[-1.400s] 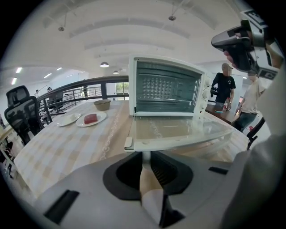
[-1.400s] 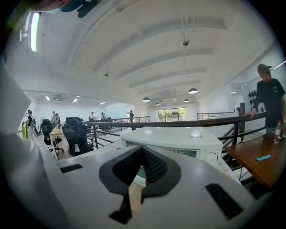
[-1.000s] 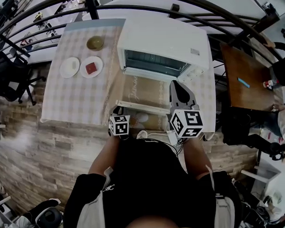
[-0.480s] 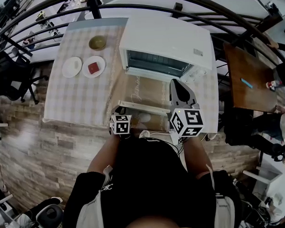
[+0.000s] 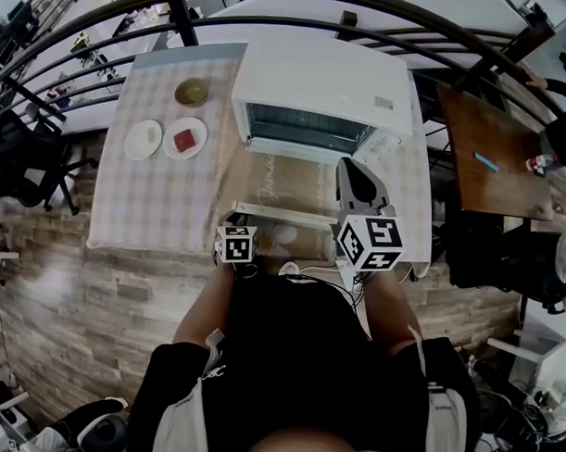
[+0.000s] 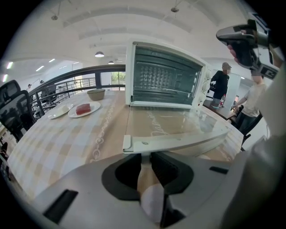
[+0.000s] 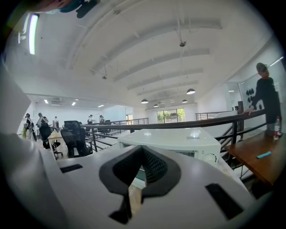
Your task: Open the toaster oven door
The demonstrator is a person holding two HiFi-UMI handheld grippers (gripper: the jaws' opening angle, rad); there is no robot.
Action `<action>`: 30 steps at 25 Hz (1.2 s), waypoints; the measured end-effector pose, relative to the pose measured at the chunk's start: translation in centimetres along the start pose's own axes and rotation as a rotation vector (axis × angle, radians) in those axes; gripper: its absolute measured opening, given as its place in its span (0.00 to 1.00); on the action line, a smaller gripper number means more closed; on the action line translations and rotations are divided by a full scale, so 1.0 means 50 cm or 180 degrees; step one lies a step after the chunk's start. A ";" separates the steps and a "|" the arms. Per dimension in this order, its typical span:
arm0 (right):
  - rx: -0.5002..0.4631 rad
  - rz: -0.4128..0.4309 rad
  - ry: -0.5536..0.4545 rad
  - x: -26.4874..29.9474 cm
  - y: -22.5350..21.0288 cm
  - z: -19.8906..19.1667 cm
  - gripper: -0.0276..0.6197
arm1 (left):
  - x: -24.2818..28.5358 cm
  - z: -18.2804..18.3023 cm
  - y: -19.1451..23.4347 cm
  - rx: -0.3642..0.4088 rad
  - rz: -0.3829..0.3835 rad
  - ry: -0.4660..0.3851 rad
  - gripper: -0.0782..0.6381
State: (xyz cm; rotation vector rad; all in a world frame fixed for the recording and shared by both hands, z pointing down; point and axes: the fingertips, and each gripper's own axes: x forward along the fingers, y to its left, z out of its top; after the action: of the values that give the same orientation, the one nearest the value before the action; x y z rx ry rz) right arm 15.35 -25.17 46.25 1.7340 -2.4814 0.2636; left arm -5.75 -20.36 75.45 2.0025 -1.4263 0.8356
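Note:
The white toaster oven (image 5: 324, 80) stands at the back of the checked table, and its glass door (image 5: 300, 183) lies folded down flat toward me. My left gripper (image 5: 238, 215) is at the left end of the door's white handle bar (image 5: 283, 214). In the left gripper view the handle (image 6: 178, 144) crosses just past the gripper (image 6: 146, 157). Its jaws are opening, and a narrow white piece of the handle shows in the gap. My right gripper (image 5: 353, 167) hovers over the door's right side, tips together, holding nothing. From there I see the oven's top (image 7: 174, 138).
Left of the oven are a bowl (image 5: 192, 90), an empty plate (image 5: 143, 139) and a plate with a red piece (image 5: 184, 138). A dark railing curves behind the table. A wooden table (image 5: 489, 148) stands to the right, with people near it.
The head view has shifted slightly. The door stays flat and both grippers stay about where they were.

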 end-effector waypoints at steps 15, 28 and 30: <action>0.0149 0.0116 -0.0093 0.013 0.019 0.012 0.05 | -0.062 0.030 0.011 0.0174 -0.0044 -0.0107 0.28; 0.0214 0.0210 -0.0257 0.026 0.035 0.042 0.05 | -0.256 0.262 0.105 -0.0189 0.0201 -0.1317 0.13; 0.0229 0.0201 -0.0328 0.023 0.032 0.052 0.05 | -0.286 0.310 0.088 -0.0164 0.0158 -0.1487 0.13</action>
State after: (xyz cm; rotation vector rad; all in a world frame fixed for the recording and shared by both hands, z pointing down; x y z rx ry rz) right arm 13.48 -26.21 43.77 1.7402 -2.6339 0.2789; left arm -10.77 -24.09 54.84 2.2227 -1.7312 0.3521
